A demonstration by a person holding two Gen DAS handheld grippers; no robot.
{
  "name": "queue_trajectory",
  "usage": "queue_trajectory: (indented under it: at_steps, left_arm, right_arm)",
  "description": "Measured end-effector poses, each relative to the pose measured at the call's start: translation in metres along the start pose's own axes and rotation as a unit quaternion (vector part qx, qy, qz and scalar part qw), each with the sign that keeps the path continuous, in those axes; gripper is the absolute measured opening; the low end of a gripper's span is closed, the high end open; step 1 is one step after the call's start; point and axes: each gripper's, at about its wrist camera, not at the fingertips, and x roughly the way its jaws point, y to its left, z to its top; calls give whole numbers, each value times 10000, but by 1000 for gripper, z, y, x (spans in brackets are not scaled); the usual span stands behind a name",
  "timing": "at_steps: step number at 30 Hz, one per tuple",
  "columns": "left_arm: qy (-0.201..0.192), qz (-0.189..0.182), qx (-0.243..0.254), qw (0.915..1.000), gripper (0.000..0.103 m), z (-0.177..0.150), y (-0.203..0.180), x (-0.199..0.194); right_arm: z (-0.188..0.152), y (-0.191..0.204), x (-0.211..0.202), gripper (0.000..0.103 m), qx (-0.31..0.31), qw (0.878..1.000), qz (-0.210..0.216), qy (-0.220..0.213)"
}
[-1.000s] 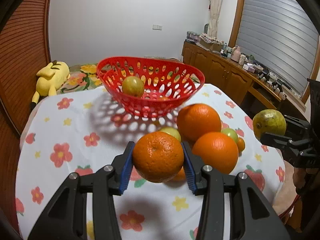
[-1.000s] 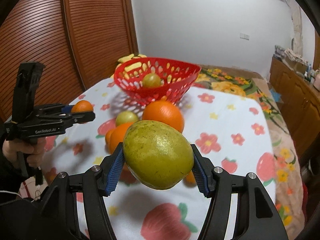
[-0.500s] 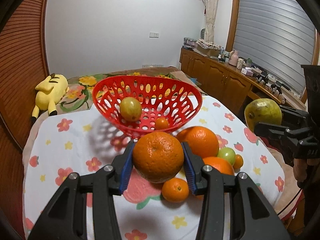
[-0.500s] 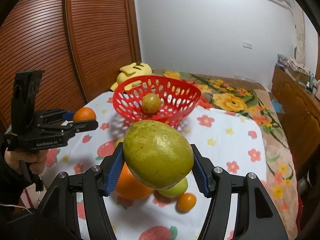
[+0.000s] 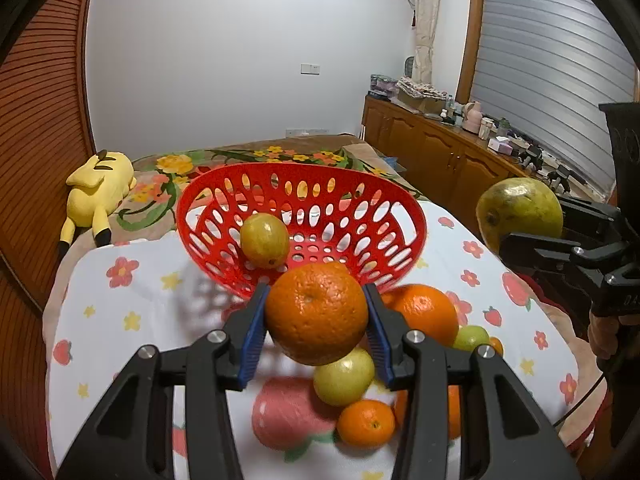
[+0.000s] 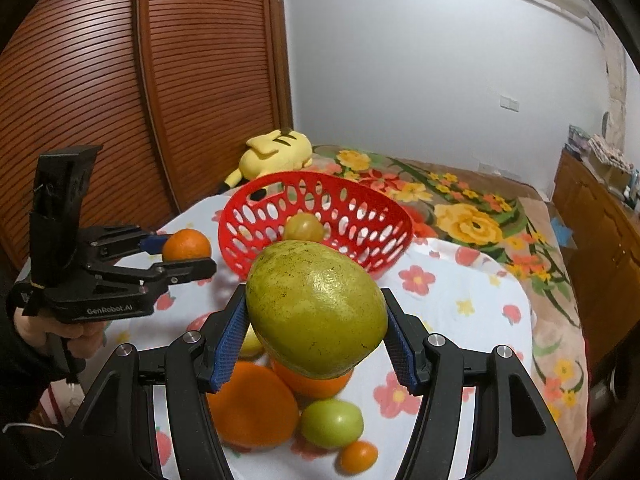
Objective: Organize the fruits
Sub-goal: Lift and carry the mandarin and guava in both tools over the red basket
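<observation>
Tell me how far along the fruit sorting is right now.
Early. Done: one yellow-green fruit lies in the red basket. In hand: left claw holds an orange, right claw a large green fruit. Left: several loose fruits on the table.

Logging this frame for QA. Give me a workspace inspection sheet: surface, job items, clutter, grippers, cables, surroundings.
Surface: table under white flower-and-strawberry print cloth.
Job's things: red perforated plastic basket holding one yellow-green round fruit; loose pile on the cloth includes a large orange, pale green fruit and small tangerine.
Clutter: nothing seen.
Grippers: left gripper shut on a big orange; right gripper shut on a large yellow-green speckled fruit.
Cables: thin cord hanging below the right gripper.
Surroundings: yellow plush toy on floral bedding, wooden slatted doors, cluttered wooden cabinet.
</observation>
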Motion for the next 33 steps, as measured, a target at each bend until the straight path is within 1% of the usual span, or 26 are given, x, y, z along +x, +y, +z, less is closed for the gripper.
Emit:
queue_trajectory:
  at_steps: [11, 20, 26, 33]
  left_arm:
    - [111, 18, 17, 9999, 44, 20, 10, 31]
    - [283, 37, 13, 9996, 44, 22, 18, 54]
    - [321, 46, 23, 9995, 44, 22, 19, 60]
    - [400, 83, 73, 9991, 45, 21, 22, 70]
  right_arm:
    - [23, -13, 34, 64, -182, 9997, 63, 153]
    - [31, -22, 64, 64, -225, 9990, 162, 337]
    - [33, -27, 80, 64, -222, 9984, 213, 475]
    - [34, -25, 93, 64, -312, 9974, 217, 605]
